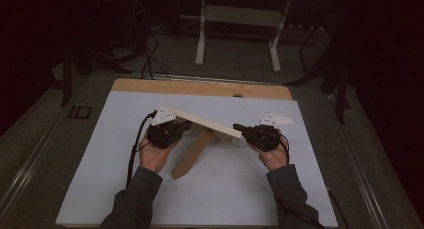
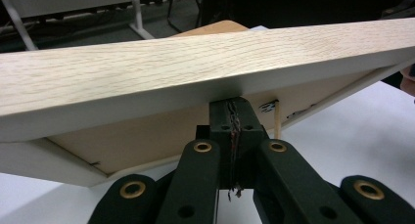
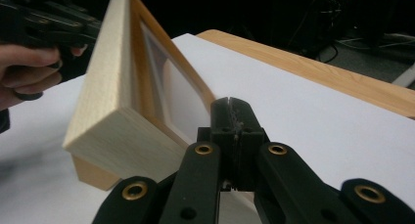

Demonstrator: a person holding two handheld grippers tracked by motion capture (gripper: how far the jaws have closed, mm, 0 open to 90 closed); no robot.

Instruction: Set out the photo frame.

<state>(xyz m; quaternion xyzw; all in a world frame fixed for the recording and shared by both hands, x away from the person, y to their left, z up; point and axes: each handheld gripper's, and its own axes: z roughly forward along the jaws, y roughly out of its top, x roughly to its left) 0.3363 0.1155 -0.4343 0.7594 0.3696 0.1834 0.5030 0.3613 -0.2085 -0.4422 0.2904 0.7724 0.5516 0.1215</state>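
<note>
1. Pale oak-grain wood forms the picture frame (image 1: 202, 120), seen in the high view propped at a tilt on its back stand (image 1: 191, 155) over the white sheet (image 1: 100, 179) that covers the table (image 1: 200, 87). Your left gripper (image 1: 181, 127) meets the frame's left end and your right gripper (image 1: 239, 128) its right end; the frame sits between them, near the middle of the sheet.

2. Left gripper view: the jaws are pressed together, their tips up against the underside of the frame (image 2: 195, 67), just below its broad top edge. Nothing is pinched between them. A small dark mark (image 2: 268, 106) sits on the back panel, too small to read.

3. Right gripper view: the jaws are likewise pressed together, tips beside the lower rim of the frame (image 3: 112, 101), whose inner face (image 3: 181, 99) is turned towards them. Whether they touch it cannot be told. The other hand (image 3: 29, 67) shows at the far end.

4. Judgement for the step in hand: steady the frame with both closed tips at once, pushing evenly from each end so it does not pivot on the stand or slide on the sheet.

5. No brand or legible writing is visible.
</note>
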